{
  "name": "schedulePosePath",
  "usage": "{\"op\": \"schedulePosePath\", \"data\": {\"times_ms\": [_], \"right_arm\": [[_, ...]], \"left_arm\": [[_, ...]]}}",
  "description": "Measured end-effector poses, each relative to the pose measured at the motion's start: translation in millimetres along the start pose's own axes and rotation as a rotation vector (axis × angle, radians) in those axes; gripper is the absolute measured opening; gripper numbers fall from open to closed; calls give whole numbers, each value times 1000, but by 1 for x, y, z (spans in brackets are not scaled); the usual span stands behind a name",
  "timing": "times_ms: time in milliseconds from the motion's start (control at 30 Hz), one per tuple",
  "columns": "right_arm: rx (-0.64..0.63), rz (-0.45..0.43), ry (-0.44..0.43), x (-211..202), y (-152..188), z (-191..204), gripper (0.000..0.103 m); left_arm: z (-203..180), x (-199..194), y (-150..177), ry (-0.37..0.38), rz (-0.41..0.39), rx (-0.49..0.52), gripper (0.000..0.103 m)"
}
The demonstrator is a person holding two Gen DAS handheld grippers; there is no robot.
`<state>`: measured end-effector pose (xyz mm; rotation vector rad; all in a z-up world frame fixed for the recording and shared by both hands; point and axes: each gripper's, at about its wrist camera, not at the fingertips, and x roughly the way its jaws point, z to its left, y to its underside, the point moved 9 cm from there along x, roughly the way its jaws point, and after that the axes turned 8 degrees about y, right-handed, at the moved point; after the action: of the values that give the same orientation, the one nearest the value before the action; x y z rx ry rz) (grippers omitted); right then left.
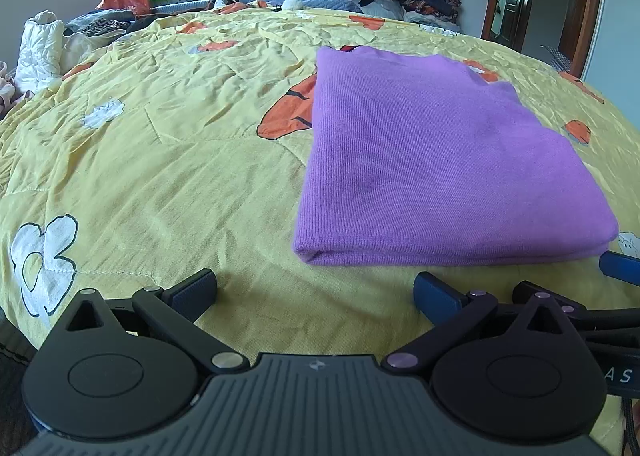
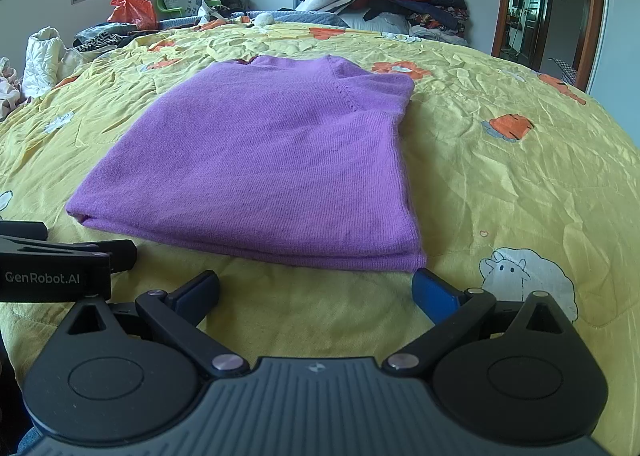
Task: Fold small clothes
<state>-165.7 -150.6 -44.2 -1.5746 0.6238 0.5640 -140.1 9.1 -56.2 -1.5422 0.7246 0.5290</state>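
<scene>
Knit purple sweater [image 2: 256,160] folded rectangular on crinkled yellow quilt [image 2: 500,176].

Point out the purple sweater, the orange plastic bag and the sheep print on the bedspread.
purple sweater [image 2: 260,160]: right wrist view, middle of its folded top.
orange plastic bag [image 2: 134,10]: right wrist view, its crumpled body.
sheep print [image 2: 528,276]: right wrist view, its white wool.

Purple sweater [image 2: 256,160] on yellow bedspread [image 2: 500,184].
</scene>
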Motion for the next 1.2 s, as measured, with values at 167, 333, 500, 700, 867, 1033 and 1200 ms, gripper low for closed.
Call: {"op": "schedulePosePath", "data": {"times_ms": [167, 333, 500, 700, 867, 1033, 1200], "right_arm": [[0, 0, 0, 0, 0, 0, 103], [0, 0, 0, 0, 0, 0, 103], [0, 0, 0, 0, 0, 0, 103], [0, 0, 0, 0, 0, 0, 103], [0, 0, 0, 0, 0, 0, 103], [0, 0, 0, 0, 0, 0, 103], [0, 0, 0, 0, 1, 0, 103]], "left_arm": [[0, 0, 0, 0, 1, 0, 103], [0, 0, 0, 0, 0, 1, 103], [0, 0, 0, 0, 1, 0, 103], [0, -1, 1, -1, 1, -1, 103], [0, -1, 0, -1, 2, 0, 103], [-1, -1, 0, -3, 2, -3, 103], [1, -2, 1, -14, 1, -15, 103]]}}
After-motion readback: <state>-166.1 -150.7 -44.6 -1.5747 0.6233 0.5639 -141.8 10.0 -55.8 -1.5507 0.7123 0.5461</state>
